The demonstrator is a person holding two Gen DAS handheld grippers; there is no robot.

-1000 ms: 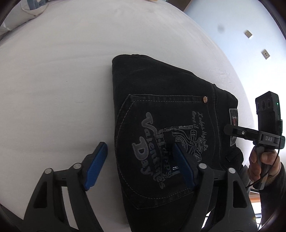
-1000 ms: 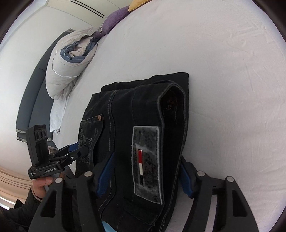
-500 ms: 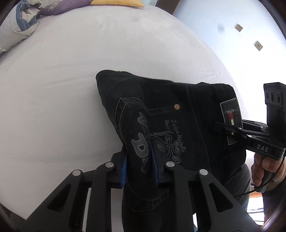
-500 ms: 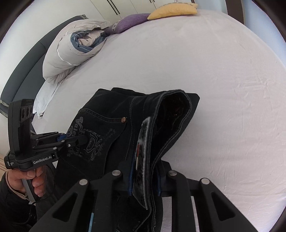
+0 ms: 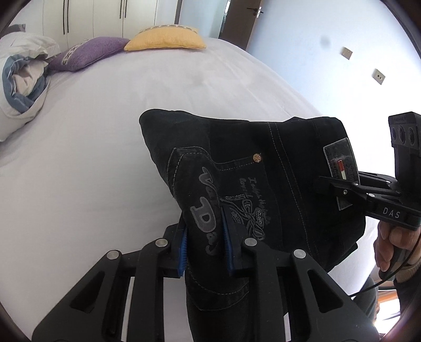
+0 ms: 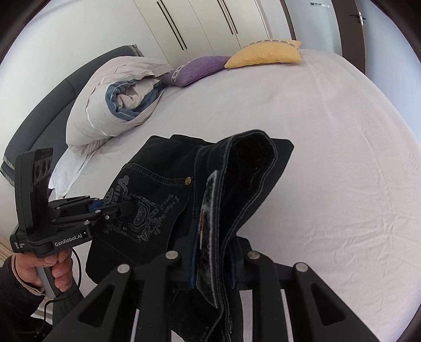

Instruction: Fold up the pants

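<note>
A white-sheeted bed [image 6: 329, 163] fills most of both views, its sheet lightly creased. At its head a rolled grey-and-blue duvet [image 6: 118, 105] lies beside a purple cushion [image 6: 200, 67], which touches a yellow cushion [image 6: 263, 54]. Behind them stand white wardrobe doors [image 6: 210, 23], with a dark door [image 5: 244, 15] further along and two wall plates [image 5: 347, 52] on the pale blue wall.

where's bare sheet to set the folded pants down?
Both hand-held grippers, left and right, are shut on the black pants. Bare sheet: the wide stretch from the pants to the yellow cushion. Crowded: the headboard side, with rolled duvet and purple cushion.
</note>
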